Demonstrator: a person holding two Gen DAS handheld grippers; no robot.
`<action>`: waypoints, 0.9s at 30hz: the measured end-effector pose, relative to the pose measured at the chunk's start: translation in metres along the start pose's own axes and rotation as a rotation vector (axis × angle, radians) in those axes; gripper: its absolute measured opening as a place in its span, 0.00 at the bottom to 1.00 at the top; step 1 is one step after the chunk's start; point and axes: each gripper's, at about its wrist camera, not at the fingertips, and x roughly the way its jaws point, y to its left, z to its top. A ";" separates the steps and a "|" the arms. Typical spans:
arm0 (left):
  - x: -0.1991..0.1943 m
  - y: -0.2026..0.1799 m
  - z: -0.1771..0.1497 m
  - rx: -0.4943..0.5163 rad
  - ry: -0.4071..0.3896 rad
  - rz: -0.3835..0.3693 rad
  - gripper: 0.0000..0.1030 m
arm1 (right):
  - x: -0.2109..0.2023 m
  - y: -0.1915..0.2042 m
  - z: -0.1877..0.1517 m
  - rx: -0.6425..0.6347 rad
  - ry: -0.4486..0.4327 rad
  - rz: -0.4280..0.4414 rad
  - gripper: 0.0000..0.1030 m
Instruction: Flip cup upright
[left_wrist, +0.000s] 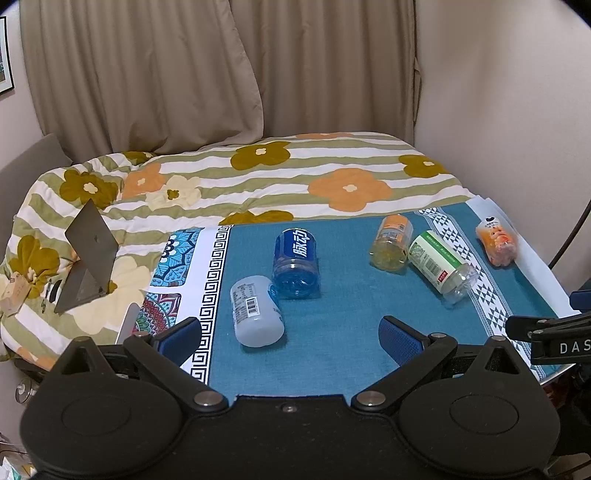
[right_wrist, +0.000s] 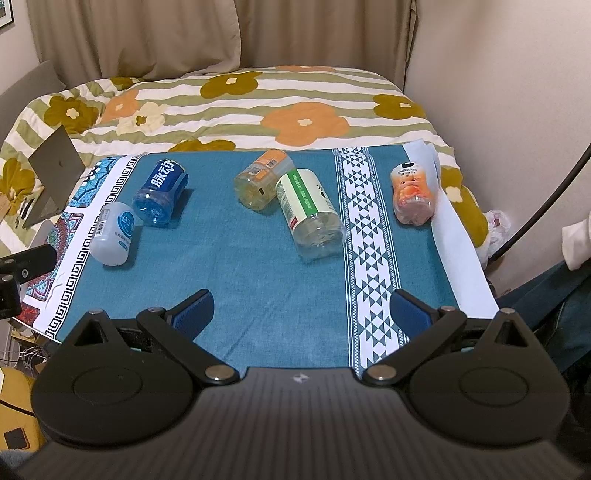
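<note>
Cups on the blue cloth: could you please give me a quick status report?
Left hand-held gripper open, empty. Right hand-held gripper open, empty. Five cups lying on their sides, nearest the white cup. Path clear.

Five cut-bottle cups lie on their sides on the teal tablecloth (right_wrist: 258, 266): one white cup (right_wrist: 112, 234), one blue cup (right_wrist: 159, 194), one yellow-orange cup (right_wrist: 260, 181), one green-labelled cup (right_wrist: 308, 212) and one orange-pink cup (right_wrist: 412, 194). Beyond the tablecloth's left corner stands one open laptop (right_wrist: 51, 173).

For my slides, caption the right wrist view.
Open right gripper above a teal cloth with five cups lying on their sides.
</note>
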 end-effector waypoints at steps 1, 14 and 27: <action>0.001 -0.002 0.000 0.001 0.000 0.000 1.00 | 0.001 -0.001 0.000 0.000 0.000 -0.001 1.00; 0.000 -0.004 -0.001 0.000 0.001 -0.002 1.00 | 0.001 -0.003 0.000 0.002 0.001 -0.002 1.00; 0.000 -0.003 0.001 0.003 0.009 0.000 1.00 | -0.001 -0.006 0.000 0.007 0.001 -0.003 1.00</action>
